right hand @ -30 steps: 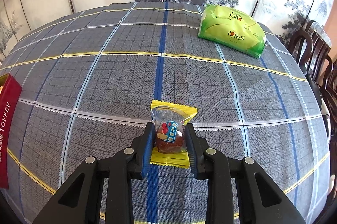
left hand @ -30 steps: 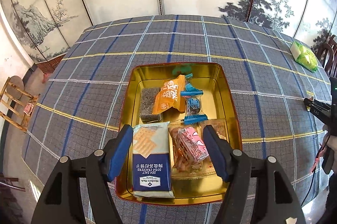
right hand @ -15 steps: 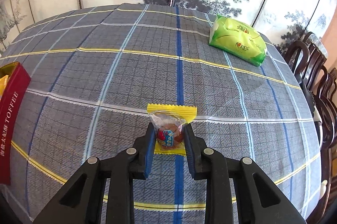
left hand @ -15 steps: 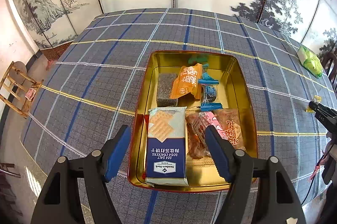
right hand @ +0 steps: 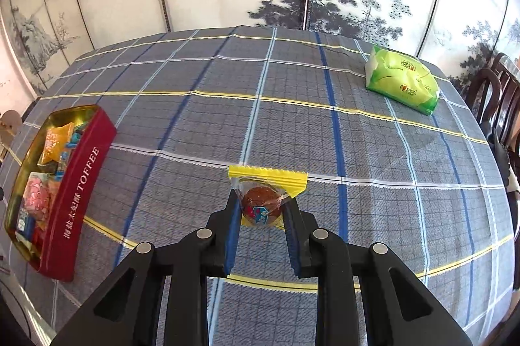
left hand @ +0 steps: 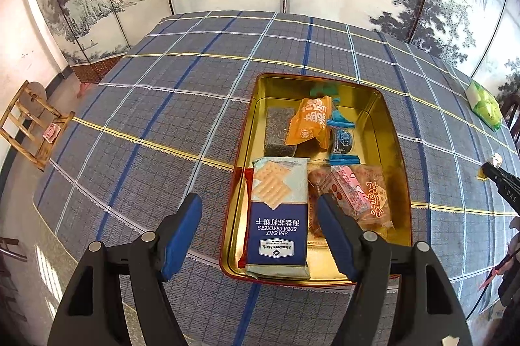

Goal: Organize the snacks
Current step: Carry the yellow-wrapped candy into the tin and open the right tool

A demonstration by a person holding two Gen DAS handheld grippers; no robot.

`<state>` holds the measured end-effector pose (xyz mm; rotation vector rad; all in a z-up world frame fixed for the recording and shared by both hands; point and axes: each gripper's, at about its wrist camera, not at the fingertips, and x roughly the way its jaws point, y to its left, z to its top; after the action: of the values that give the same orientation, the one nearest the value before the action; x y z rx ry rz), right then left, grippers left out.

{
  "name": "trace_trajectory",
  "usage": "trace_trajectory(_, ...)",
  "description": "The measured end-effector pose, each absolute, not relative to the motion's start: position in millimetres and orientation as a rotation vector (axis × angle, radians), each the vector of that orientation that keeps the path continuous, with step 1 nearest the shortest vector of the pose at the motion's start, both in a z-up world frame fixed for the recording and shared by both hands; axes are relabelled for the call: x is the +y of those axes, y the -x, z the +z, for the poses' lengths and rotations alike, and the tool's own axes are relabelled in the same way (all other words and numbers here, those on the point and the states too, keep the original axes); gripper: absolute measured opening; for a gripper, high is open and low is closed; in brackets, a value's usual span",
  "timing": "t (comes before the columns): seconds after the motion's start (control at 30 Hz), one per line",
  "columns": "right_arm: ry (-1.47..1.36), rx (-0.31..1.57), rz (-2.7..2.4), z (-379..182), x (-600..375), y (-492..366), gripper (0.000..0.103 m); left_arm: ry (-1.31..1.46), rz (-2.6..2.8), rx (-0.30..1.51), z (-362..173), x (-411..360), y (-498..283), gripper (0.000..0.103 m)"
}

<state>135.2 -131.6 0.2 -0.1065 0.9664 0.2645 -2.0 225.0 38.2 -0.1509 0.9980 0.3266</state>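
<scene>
A red toffee tin (left hand: 401, 180) with a gold inside lies on the checked tablecloth and holds several snacks: a soda cracker pack (left hand: 279, 216), a pink packet (left hand: 351, 193), an orange packet (left hand: 308, 121) and a dark bar (left hand: 279, 131). My left gripper (left hand: 260, 209) hangs open above the tin's near left rim, with nothing between its blue pads. My right gripper (right hand: 261, 209) is shut on a small yellow-edged wrapped cake (right hand: 263, 199), held above the cloth. The tin (right hand: 81, 183) shows at the left in the right wrist view. In the left wrist view the right gripper's tip (left hand: 490, 172) shows at the right edge.
A green snack bag (right hand: 403, 79) lies on the far right of the table, also seen as a green snack bag (left hand: 484, 105) in the left wrist view. Dark chairs (right hand: 500, 99) stand beside the table's right edge. A wooden stool (left hand: 29, 131) stands on the floor at left. Painted screens stand behind the table.
My right gripper has lifted the wrapped cake off the cloth and carried it left, so the tin came into its view. My left gripper has drifted left, off the tin's middle.
</scene>
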Motion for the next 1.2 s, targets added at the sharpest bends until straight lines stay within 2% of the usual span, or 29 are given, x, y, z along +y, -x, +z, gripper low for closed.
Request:
trace_trajectory(0.6, 0.128, 0.908, 0.61, 39, 5, -96, 0.026, 0.168, 0.401, 1.014, 31, 255, 28, 0.071)
trace_trajectory(1.2, 0.218, 0.953, 0.684, 14, 96, -105, 0.026, 0.198, 0.471, 1.045, 21, 284, 51, 0.071)
